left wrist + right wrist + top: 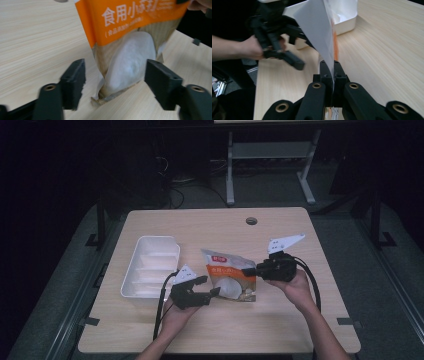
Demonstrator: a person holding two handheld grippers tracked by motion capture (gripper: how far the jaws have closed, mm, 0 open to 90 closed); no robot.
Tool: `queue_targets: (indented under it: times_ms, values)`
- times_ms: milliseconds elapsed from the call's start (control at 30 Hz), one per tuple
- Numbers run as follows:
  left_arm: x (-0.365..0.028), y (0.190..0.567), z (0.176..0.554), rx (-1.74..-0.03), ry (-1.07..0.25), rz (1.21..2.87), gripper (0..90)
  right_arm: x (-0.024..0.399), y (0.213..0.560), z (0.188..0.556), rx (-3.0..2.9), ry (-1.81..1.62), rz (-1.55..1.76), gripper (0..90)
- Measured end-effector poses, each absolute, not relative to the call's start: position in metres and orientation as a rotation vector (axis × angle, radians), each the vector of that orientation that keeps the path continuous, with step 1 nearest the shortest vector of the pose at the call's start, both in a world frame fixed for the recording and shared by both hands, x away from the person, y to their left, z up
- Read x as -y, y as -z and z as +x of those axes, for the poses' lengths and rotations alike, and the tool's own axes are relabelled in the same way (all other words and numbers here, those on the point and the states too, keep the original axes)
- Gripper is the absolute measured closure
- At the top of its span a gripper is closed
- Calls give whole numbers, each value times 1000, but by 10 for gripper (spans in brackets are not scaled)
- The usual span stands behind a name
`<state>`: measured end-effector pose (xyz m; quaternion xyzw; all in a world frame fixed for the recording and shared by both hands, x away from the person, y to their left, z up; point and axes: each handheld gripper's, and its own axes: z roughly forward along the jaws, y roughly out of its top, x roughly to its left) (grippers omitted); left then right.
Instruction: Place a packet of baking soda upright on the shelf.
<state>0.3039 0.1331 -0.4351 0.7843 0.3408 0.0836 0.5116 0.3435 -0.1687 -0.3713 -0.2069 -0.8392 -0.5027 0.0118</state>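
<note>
The bag [231, 276] was soft and shiny, orange across the top with white writing, and see-through lower down, where a lump of white powder [130, 62] showed. It stood near the middle of the table [210, 227], its bottom corner touching the wood in the left gripper view. Its edge looked thin and flat like paper.

The right gripper [251, 270] had its black jaws squeezed tight on the bag's right edge. In the right gripper view the thin white edge of the bag [319, 30] ran straight down into the pinch.

The left gripper [212, 292] sat at the bag's lower left corner. Its jaws stood wide apart, one on each side of the bag's puffy bottom, and did not press on it. The jaws were hard, black and blocky.

The table was smooth, pale wood with fine lines in it and a small round hole [251, 221] near the far edge. A white plastic tray [172, 242] lay to the left of the bag, long with rounded corners and split into sections. It sat close to the left gripper but apart from it. Behind the table the room was dark, with a grey metal frame [270, 165] on the floor.
</note>
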Motion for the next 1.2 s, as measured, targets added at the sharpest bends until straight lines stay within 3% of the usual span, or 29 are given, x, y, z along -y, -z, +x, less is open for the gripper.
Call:
queue_targets:
  times_ms: [67, 133, 267, 400, 667, 733, 800, 1200]
  values:
    - [-131, 437, 312, -802, -123, 1867, 472, 173, 374, 336, 2619, 1573, -630, 896]
    - [-128, 437, 314, -782, -108, 1879, 615, 175, 377, 332, 2614, 1585, -618, 895]
    - [-128, 437, 312, -763, -107, 1894, 793, 180, 382, 329, 2605, 1616, -652, 889]
    - [-126, 437, 310, -747, -122, 1913, 847, 183, 389, 329, 2595, 1642, -688, 852]
    - [-126, 436, 307, -729, -118, 1926, 854, 175, 397, 326, 2711, 1541, -719, 797]
    - [-126, 436, 306, -722, -122, 1931, 853, 170, 400, 326, 2717, 1522, -706, 811]
    - [-127, 435, 305, -710, -137, 1937, 844, 166, 400, 326, 2740, 1516, -696, 887]
    - [-122, 430, 286, -675, -265, 2023, 553, 182, 389, 323, 2669, 1560, -774, 897]
